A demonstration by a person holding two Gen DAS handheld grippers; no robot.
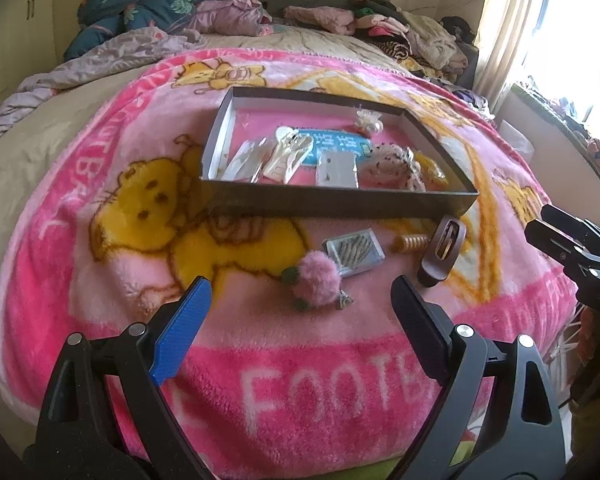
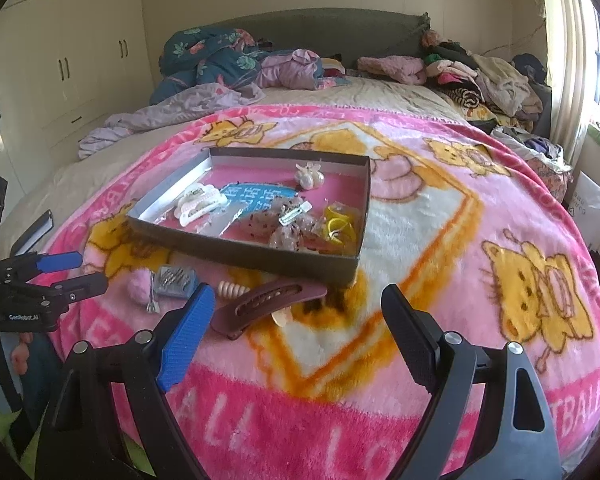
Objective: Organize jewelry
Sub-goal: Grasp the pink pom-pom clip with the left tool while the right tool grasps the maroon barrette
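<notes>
Bed spread with a pink cartoon blanket [image 2: 440, 208] as the work surface, soft enough to keep small pieces from rolling or scratching. Shallow dark box [image 1: 340, 200] set square in the middle, open side up, plainly serving as the collecting tray: already inside, white claw clips [image 2: 198, 204], a blue printed card [image 2: 256, 196], a white bow-shaped clip [image 2: 309, 175], sequinned pink scrunchies [image 2: 288, 228] and yellow hair ties [image 2: 340, 226], all lying loose with no dividers. Four pieces not yet gathered, lying on the blanket just in front of the box's near wall: a fluffy pink pompom clip [image 1: 316, 282], a small clear case of hairpins [image 1: 354, 252], a ridged cream-coloured clip [image 1: 412, 243] and a long brown barrette [image 2: 270, 306]. Left tongs [image 1: 300, 320] spread wide apart and empty, aimed with the pompom clip near the middle of the gap, probably the next piece to be taken. Right tongs [image 2: 298, 334] likewise spread wide and empty, hovering near the brown barrette, which sits by the blue-padded finger rather than centred between the two; a shift sideways likely needed before closing. Pompom soft and forgiving to pinch; barrette curved and slick, so a grip across its narrow waist likely safer than at an end.
</notes>
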